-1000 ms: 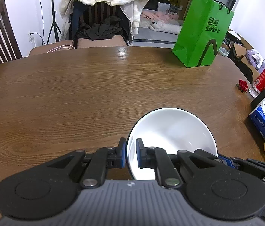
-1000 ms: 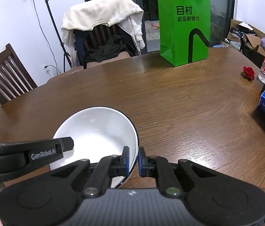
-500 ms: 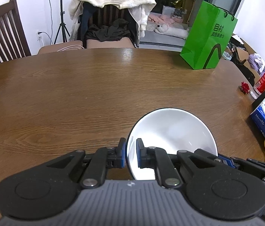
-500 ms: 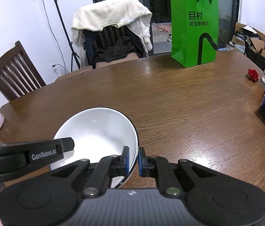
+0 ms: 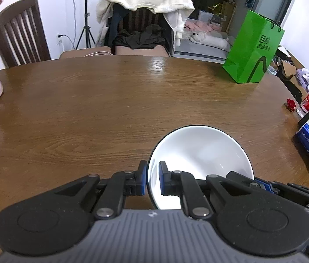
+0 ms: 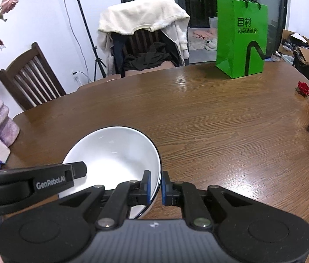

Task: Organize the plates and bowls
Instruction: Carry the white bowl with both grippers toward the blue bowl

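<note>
I have a white bowl (image 5: 200,153) pinched from both sides above the wooden table (image 5: 110,100). My left gripper (image 5: 152,178) is clamped tight on the bowl's left rim, one blue pad inside the wall and one outside. My right gripper (image 6: 156,186) is closed on the opposite rim in the same way, the rim running between its pads. The bowl sits upright, its hollow facing up, between the two tools. Beyond the bowl, at the table's far right edge, stands a green paper bag (image 6: 241,37); a red flower (image 6: 303,88) lies to the right of the bowl, near the edge.
</note>
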`<state>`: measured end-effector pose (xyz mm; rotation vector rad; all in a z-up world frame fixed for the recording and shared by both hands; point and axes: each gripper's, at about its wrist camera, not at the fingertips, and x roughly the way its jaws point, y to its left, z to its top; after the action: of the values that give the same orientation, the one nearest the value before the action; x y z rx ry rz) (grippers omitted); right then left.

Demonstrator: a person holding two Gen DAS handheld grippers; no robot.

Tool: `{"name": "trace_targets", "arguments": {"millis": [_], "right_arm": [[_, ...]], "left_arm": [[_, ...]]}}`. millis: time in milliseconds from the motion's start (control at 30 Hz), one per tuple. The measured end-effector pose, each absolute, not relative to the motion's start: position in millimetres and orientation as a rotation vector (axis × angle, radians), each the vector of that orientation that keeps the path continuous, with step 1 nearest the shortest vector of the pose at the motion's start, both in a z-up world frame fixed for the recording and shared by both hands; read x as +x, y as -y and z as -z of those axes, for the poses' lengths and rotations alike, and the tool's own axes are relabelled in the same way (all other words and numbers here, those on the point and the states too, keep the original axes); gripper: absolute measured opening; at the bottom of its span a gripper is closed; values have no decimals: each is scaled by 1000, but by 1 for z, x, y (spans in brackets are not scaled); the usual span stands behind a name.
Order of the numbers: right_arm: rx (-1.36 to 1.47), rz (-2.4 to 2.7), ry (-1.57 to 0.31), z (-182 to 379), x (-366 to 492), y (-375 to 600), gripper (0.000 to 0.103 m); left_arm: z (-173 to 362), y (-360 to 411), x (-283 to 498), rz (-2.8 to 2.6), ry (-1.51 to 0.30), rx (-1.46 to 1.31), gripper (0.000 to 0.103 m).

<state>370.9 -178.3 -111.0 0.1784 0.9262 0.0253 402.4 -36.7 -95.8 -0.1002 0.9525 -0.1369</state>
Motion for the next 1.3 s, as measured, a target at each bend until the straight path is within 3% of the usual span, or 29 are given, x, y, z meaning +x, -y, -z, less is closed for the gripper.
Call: {"name": "trace_targets", "arguments": {"millis": [1300], "right_arm": [[92,-214,-936,77,300,69,9]], "left_arm": [[62,-74,305,-4,-926,-174,12]]}}
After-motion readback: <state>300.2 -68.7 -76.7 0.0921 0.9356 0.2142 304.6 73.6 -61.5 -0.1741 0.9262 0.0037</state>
